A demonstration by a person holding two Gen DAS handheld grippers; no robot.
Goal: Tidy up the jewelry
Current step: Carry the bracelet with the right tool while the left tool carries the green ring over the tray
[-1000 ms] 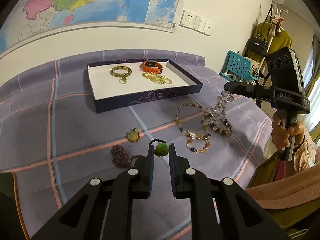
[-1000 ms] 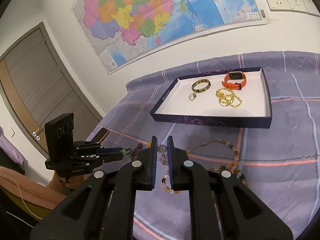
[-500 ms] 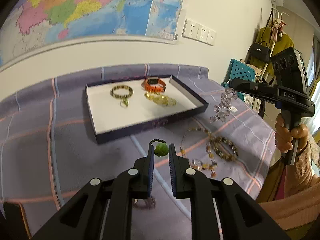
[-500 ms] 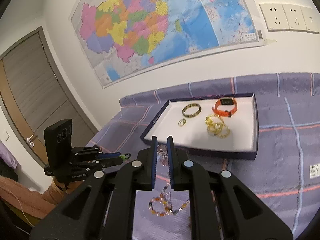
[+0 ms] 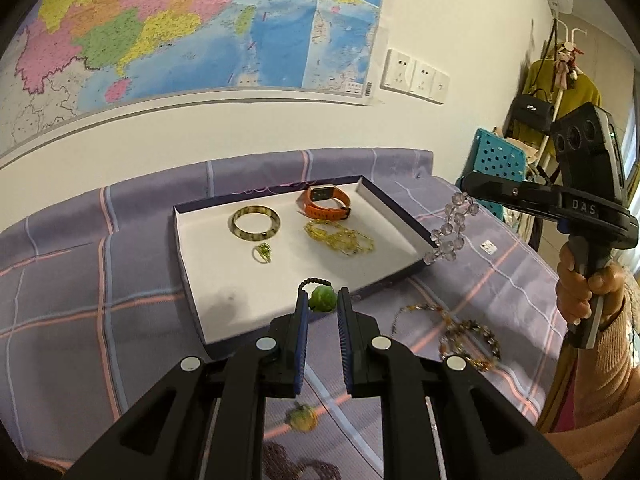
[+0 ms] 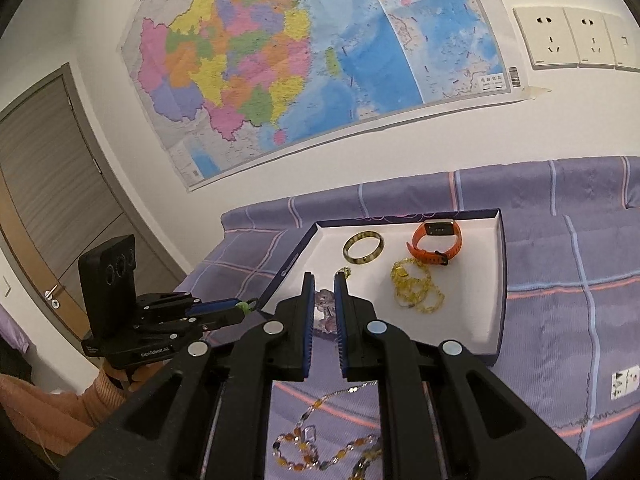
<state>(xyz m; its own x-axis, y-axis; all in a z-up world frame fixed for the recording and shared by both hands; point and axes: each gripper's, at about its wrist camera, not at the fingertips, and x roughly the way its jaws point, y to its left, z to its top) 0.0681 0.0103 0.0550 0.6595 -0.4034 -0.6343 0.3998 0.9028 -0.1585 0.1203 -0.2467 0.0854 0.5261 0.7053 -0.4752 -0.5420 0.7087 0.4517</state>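
Note:
My left gripper [image 5: 323, 298] is shut on a green bead pendant [image 5: 322, 299] with a black cord loop, held above the near edge of the white-lined navy tray [image 5: 224, 280]. My right gripper [image 6: 324, 286] is shut on a clear crystal bead bracelet [image 6: 326, 306], which hangs by the tray's right corner in the left wrist view [image 5: 450, 232]. The tray holds a green bangle [image 5: 255, 222], a small ring [image 5: 263, 252], an orange watch [image 5: 326, 202] and a yellow bead bracelet [image 5: 340, 238].
A multicoloured bead necklace [image 5: 460, 332] and a yellow pendant [image 5: 303, 419] lie on the purple plaid cloth [image 5: 80, 288] in front of the tray. A dark reddish beaded piece [image 5: 304, 468] lies nearer me. A map and sockets [image 5: 414, 76] hang on the wall behind.
Both grippers have lifted off the cloth and moved toward the tray, the left carrying the green pendant and the right carrying the crystal bracelet.

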